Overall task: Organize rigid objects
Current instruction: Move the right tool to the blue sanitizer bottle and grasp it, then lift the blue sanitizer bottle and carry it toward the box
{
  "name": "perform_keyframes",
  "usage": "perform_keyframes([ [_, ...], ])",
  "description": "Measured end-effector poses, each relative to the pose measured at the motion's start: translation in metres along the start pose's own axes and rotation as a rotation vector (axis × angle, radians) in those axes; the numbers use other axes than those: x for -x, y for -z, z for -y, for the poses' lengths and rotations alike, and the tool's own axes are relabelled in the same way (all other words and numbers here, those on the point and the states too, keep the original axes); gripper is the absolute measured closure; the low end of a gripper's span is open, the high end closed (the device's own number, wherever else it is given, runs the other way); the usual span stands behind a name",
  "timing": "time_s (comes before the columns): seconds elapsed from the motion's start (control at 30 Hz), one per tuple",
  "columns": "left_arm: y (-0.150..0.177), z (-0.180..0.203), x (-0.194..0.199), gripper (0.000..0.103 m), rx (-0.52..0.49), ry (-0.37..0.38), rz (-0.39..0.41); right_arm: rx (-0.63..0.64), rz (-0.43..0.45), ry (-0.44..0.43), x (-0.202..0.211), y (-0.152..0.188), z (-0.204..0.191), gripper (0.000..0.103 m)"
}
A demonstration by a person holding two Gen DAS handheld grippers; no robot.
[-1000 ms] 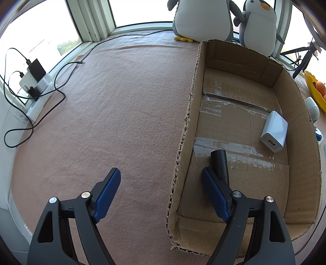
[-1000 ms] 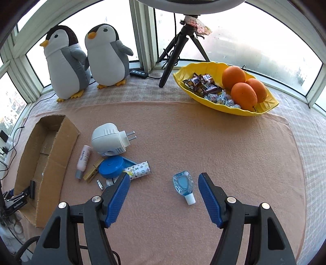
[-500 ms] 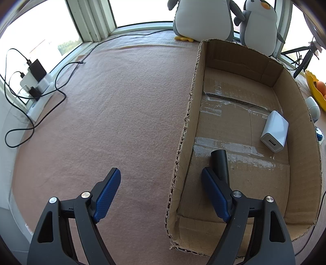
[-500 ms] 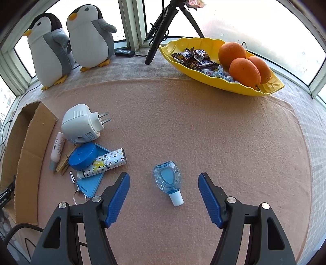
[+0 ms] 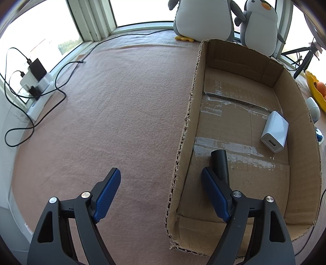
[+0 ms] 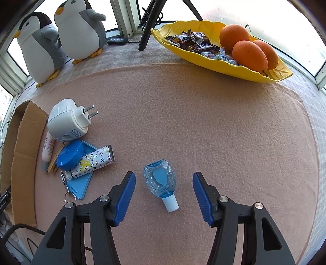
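Pink felt tabletop (image 6: 203, 122): cardboard box (image 5: 305, 142), blue bottle (image 6: 160, 181), yellow tray (image 6: 224, 65).

The black tube (image 5: 220, 163) runs behind the left gripper's right finger, its lower end hidden; both penguins' (image 5: 203, 18) heads are cropped; the pink tube's (image 6: 47, 149) print is unreadable.

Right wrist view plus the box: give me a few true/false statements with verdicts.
1. The small blue bottle lies between the right gripper pads, untouched. True; the jaws are closing.
2. The bottle's white cap points away from the camera. False: it points toward it.
3. The cardboard box holds a white USB charger. True.
4. The yellow dish holds only oranges. False: also wrapped sweets.
5. The left gripper holds the charger. False: the box wall stands between its open pads.
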State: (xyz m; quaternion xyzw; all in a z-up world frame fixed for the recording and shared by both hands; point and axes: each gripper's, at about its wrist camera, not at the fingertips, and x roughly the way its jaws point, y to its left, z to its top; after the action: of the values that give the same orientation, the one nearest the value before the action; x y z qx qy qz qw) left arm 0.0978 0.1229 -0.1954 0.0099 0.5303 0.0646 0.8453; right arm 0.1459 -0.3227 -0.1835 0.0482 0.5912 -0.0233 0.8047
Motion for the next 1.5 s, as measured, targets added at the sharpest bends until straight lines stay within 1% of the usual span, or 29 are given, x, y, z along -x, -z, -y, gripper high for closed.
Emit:
perform_keyframes([
  [0.1,0.0,0.0,0.0,0.02,0.0,0.0,0.0,0.004,-0.015,0.002,-0.005,0.001,0.0,0.06],
  [0.27,0.001,-0.001,0.0,0.02,0.003,0.001,0.0,0.001,-0.018,0.002,-0.008,0.001,0.002,0.069],
  [0.33,0.001,0.0,0.0,0.02,0.003,0.001,0.0,0.004,-0.019,0.005,-0.008,0.0,0.002,0.075],
  [0.63,0.002,-0.001,0.0,0.02,0.006,0.002,-0.001,0.015,0.0,0.024,-0.006,0.005,-0.002,0.075],
  [0.83,0.002,-0.001,0.0,0.02,0.006,0.002,-0.001,0.023,0.047,0.008,0.013,0.01,-0.012,0.075],
  [1.07,0.002,0.0,0.0,0.02,0.007,0.002,-0.002,0.087,0.113,-0.034,0.045,0.016,-0.048,0.075],
  [1.27,0.002,0.0,0.0,0.02,0.009,0.003,0.0,0.194,0.16,-0.096,0.068,0.017,-0.102,0.075],
  [1.5,0.002,0.001,0.0,0.02,0.012,0.004,0.001,0.342,0.183,-0.17,0.088,0.024,-0.17,0.075],
])
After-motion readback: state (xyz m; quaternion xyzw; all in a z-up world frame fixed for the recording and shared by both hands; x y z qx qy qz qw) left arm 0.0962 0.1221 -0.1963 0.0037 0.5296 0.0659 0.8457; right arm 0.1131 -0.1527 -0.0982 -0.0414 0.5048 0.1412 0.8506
